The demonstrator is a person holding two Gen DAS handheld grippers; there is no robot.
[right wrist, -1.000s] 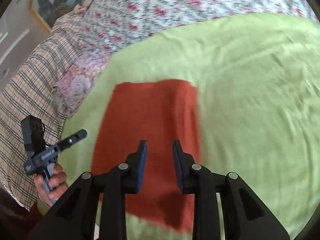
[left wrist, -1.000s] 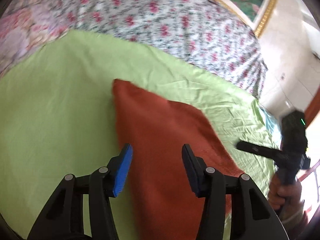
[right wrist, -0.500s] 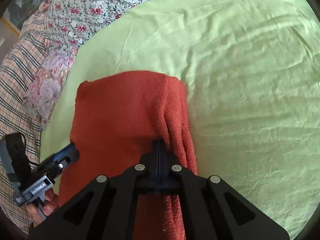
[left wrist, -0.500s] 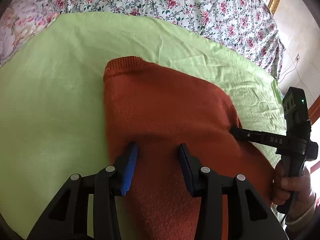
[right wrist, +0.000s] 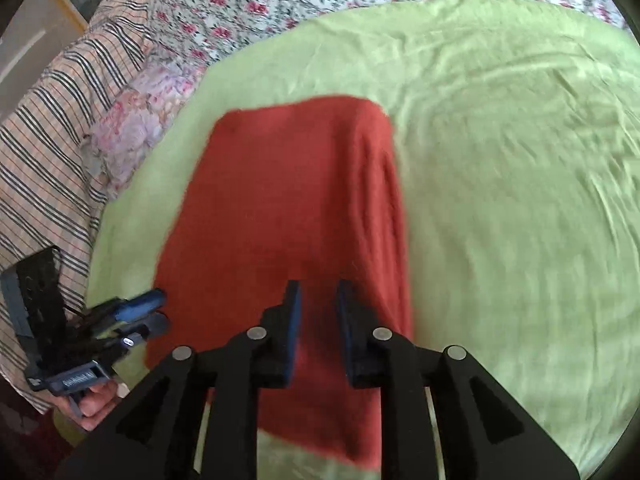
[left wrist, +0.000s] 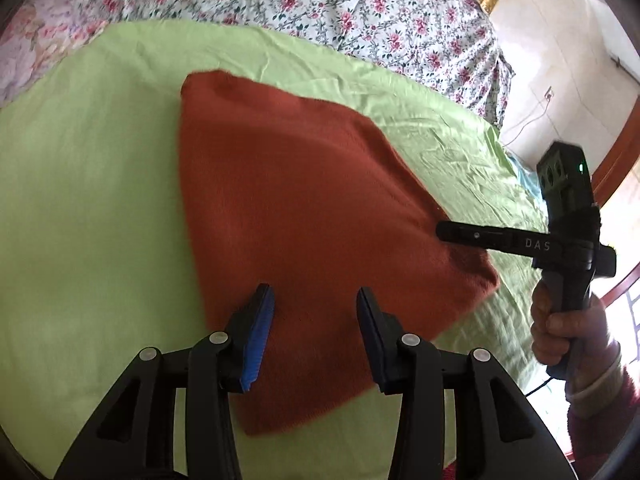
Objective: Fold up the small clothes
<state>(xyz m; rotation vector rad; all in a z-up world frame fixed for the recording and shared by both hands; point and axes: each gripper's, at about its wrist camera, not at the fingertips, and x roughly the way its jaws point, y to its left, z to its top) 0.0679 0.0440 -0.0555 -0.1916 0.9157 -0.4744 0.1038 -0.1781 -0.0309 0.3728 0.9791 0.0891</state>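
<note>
**Both grippers apart above a folded rust sweater**

The left gripper (left wrist: 316, 300) has its jaws spread wide with nothing between them, hanging over the near part of the rust-red sweater (left wrist: 304, 216). The blue pads (left wrist: 258, 340) face each other across bare knit. The right gripper (right wrist: 318, 296) also has its jaws parted, by a narrower gap, and holds nothing; it sits over the sweater's near end, toward its right edge. Seen from the left wrist, that right gripper (left wrist: 472, 234) reaches in sideways with its tip over the sweater's right edge, and the right hand (left wrist: 560, 320) wraps its handle. Seen from the right wrist, the left gripper (right wrist: 144, 312) is just beside the sweater's near left corner, with the left hand (right wrist: 94, 400) below it.

The sweater (right wrist: 288, 216) lies folded into a long, roughly rectangular shape on the light green sheet (right wrist: 500, 184), which surrounds it on all sides. Lengthwise ridges of knit run along its right edge. Beyond the sweater's far end lies a floral bedspread (left wrist: 320, 4). To the sweater's left, past the green sheet, are a pink flowered pillow (right wrist: 132, 128) and a striped plaid cloth (right wrist: 48, 140)
</note>
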